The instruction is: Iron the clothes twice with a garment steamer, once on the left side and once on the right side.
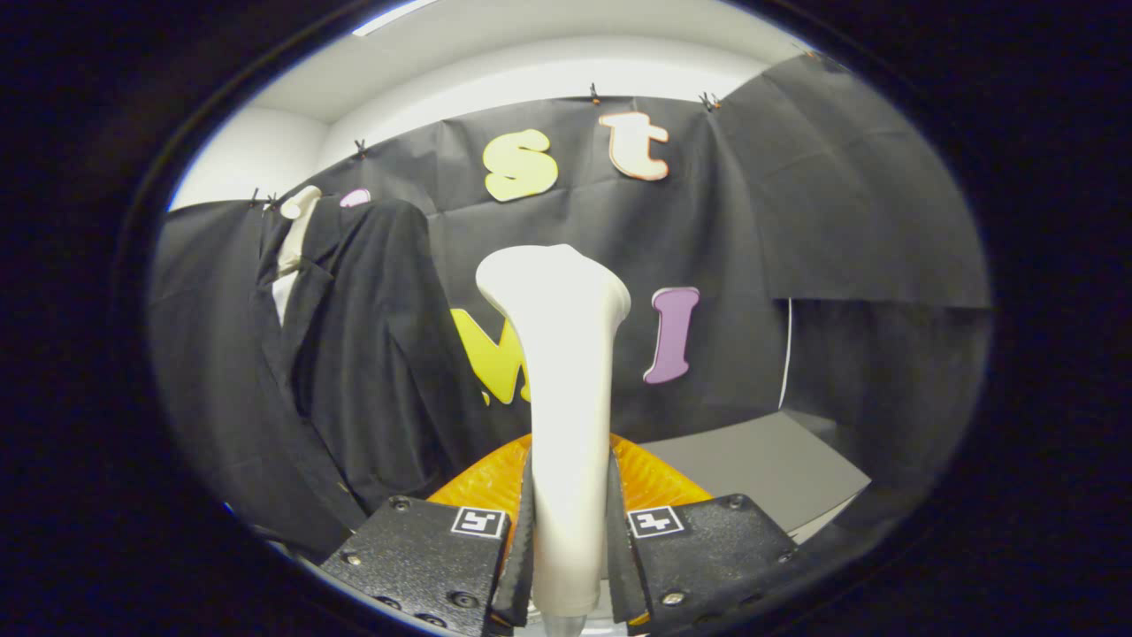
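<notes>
My gripper [569, 540] is shut on the white garment steamer [566, 354], both fingers pressing on its handle. The steamer stands upright between the fingers, its wide head at the top. A dark suit jacket [354, 354] hangs on a pale mannequin form [296, 221] to the left of the steamer and beyond it. The steamer head is apart from the jacket, off to its right.
An orange ribbed dish [654, 482] lies just beyond the fingers, under the steamer. A grey tabletop [761, 469] stretches to the right, with its edge near the right finger. A thin white cord [785, 354] hangs down the black cloth wall behind.
</notes>
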Motion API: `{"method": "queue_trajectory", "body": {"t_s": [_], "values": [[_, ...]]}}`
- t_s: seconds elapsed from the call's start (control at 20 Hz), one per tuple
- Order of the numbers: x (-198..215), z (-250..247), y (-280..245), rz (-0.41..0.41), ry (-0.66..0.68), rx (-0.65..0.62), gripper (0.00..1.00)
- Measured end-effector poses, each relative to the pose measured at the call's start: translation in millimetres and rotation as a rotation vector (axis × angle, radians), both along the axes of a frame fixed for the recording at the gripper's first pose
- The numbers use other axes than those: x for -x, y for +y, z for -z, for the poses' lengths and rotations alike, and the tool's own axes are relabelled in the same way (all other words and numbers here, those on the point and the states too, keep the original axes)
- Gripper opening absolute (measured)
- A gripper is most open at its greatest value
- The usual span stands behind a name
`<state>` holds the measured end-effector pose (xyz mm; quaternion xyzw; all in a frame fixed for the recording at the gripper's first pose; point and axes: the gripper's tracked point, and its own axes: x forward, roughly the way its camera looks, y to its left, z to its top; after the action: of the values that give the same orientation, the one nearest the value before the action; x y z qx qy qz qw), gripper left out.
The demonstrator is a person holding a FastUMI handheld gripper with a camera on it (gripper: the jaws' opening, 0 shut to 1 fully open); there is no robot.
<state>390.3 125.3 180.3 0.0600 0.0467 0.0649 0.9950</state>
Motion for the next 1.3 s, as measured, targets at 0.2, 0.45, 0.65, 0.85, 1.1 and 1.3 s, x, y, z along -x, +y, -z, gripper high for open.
{"method": "queue_trajectory", "body": {"t_s": [0.2,0.45,0.65,0.85,1.1,1.3], "values": [[22.5,-52.2,55.8,-0.030,-0.088,0.010,0.37],[29.7,-103.3,115.8,-0.039,-0.156,0.023,0.37],[20.9,-134.9,160.5,-0.039,-0.199,0.039,0.37],[9.2,-137.2,199.2,-0.066,-0.189,0.060,0.37],[-0.9,-119.3,231.8,-0.099,-0.156,0.091,0.37],[-1.8,-100.8,236.1,-0.106,-0.134,0.088,0.37]]}}
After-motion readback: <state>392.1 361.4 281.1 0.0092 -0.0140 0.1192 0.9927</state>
